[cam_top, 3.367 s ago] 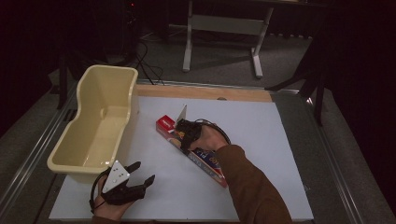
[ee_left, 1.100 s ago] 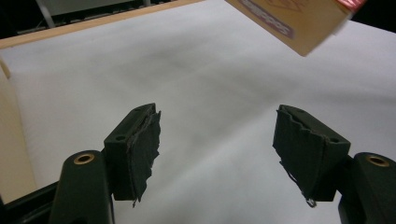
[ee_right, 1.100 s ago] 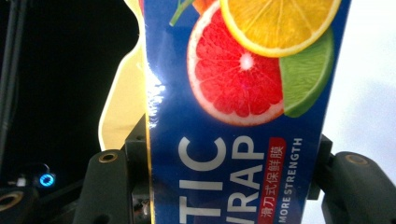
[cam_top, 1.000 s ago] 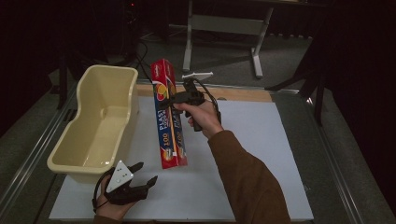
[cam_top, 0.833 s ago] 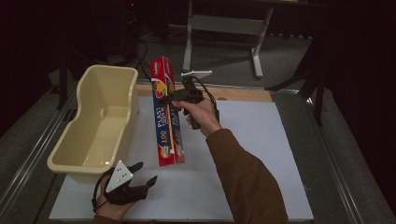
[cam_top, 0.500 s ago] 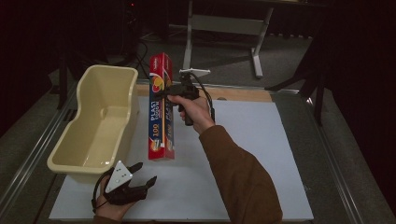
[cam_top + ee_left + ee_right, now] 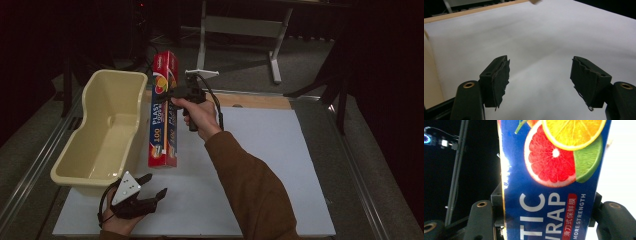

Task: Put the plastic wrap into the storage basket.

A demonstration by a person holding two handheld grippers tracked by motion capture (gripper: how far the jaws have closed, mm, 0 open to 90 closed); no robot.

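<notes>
Overhead view, two fingers-level close-ups

Print on the wrap box

Right gripper view: box front, blue w/ citrus pics, white caps "TIC" over "WRAP" (word cut off at left by box edge); red tag w/ Chinese chars "滑刀式保鲜膜"; small white "MORE STRENGTH" alongside. High view: same box reads "PLAST…" down its length, "100" lower down on the blue face; smaller print on the red end too blurred to read. No other text legible.
</notes>
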